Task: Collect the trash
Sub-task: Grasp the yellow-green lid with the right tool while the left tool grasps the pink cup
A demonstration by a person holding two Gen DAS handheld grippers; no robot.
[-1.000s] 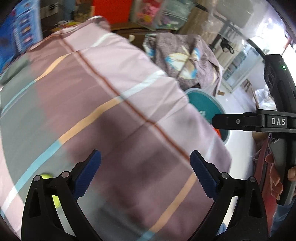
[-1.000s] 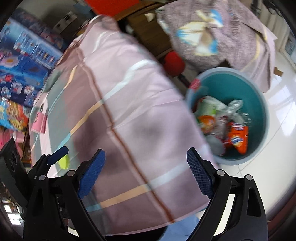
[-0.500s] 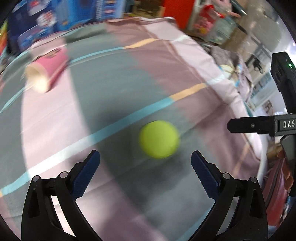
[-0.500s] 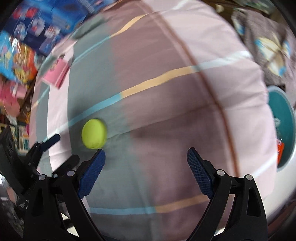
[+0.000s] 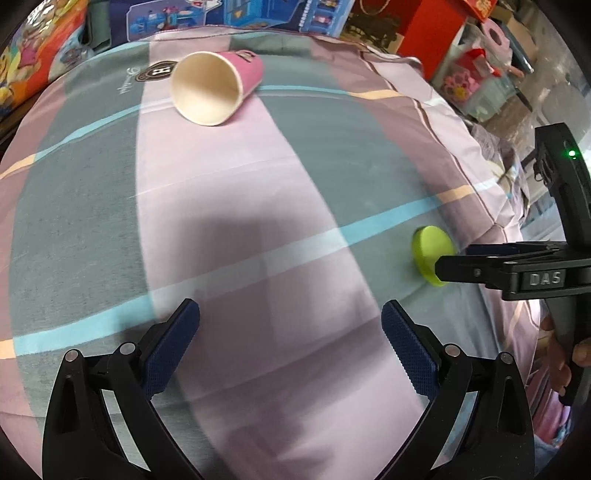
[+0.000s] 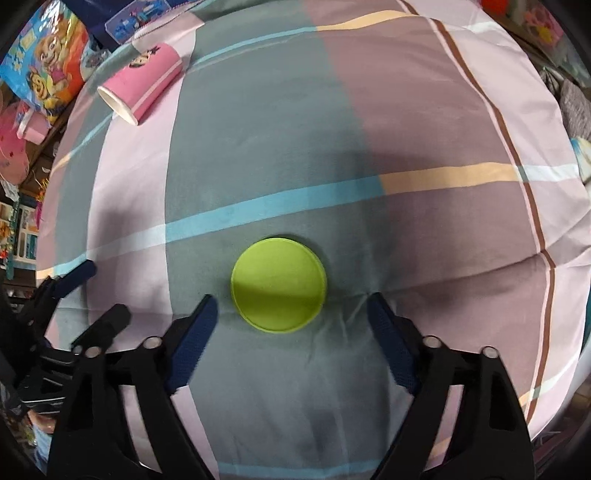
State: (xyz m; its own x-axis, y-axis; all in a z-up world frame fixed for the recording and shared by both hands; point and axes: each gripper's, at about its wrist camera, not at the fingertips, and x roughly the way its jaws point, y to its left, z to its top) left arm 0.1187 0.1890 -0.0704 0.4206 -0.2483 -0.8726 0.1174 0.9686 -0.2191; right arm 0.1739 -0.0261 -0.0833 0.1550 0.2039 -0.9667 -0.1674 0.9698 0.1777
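Note:
A lime-green round lid [image 6: 279, 285] lies flat on the striped cloth, just ahead of my open, empty right gripper [image 6: 291, 317]; its fingers stand wide on either side of it. The lid also shows in the left wrist view [image 5: 430, 258], partly behind the right gripper's finger. A pink paper cup [image 5: 214, 86] lies on its side at the far side of the cloth, mouth toward me; it also shows in the right wrist view [image 6: 142, 85]. My left gripper [image 5: 290, 341] is open and empty over bare cloth, well short of the cup.
The striped cloth [image 6: 424, 147] covers a raised surface that drops off at the right edge [image 5: 491, 206]. Colourful toy boxes [image 5: 258, 14] and bags [image 6: 48, 70] stand behind and to the left.
Both grippers swung from the teal bin side back over the cloth. The lid now sits between the right gripper's fingers, and the pink cup has come into the left view.

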